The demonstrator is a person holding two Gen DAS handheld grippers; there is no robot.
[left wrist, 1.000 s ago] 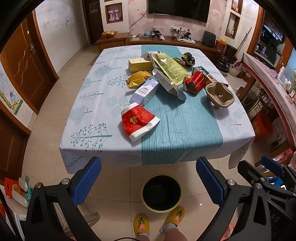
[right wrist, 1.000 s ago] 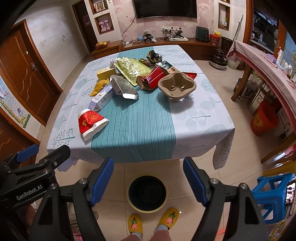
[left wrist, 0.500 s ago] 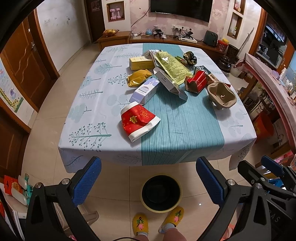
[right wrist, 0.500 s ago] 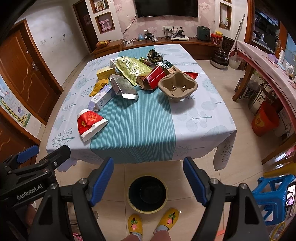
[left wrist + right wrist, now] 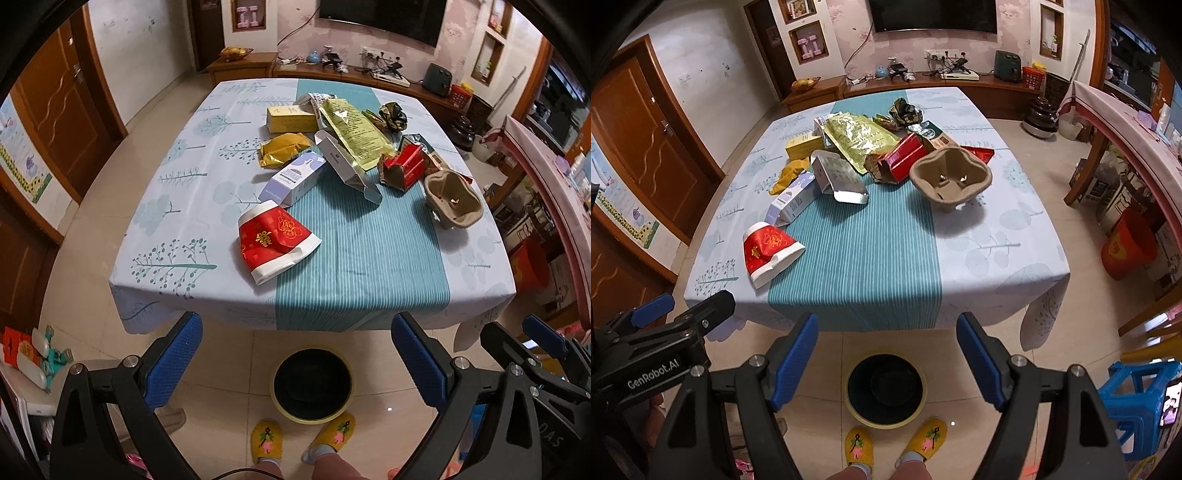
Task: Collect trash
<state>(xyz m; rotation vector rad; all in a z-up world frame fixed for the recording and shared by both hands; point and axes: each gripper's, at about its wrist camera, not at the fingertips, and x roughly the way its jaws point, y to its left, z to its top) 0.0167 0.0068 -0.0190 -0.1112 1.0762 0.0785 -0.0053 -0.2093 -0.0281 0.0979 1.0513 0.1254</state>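
Trash lies on the table (image 5: 369,273) (image 5: 997,236): a red and white paper cup (image 5: 275,240) (image 5: 768,251) nearest the front, a lilac box (image 5: 293,179) (image 5: 792,201), a yellow wrapper (image 5: 282,149), a silver carton (image 5: 347,166) (image 5: 838,177), a green-gold bag (image 5: 354,129) (image 5: 860,138), a red box (image 5: 402,171) (image 5: 905,158) and a brown pulp cup tray (image 5: 452,201) (image 5: 951,181). A black bin with a yellow rim (image 5: 312,384) (image 5: 885,389) stands on the floor before the table. My left gripper (image 5: 295,365) and right gripper (image 5: 886,362) are open and empty, held above the bin, short of the table edge.
My yellow slippers (image 5: 266,441) (image 5: 858,446) are just behind the bin. A blue plastic stool (image 5: 1137,398) stands at right, a red bucket (image 5: 1128,249) beyond it, and a second cloth-covered table (image 5: 1126,118) along the right wall. Doors line the left wall.
Both grippers have edged slightly forward toward the table; the table sits a little larger in both views. Both stay open and empty.
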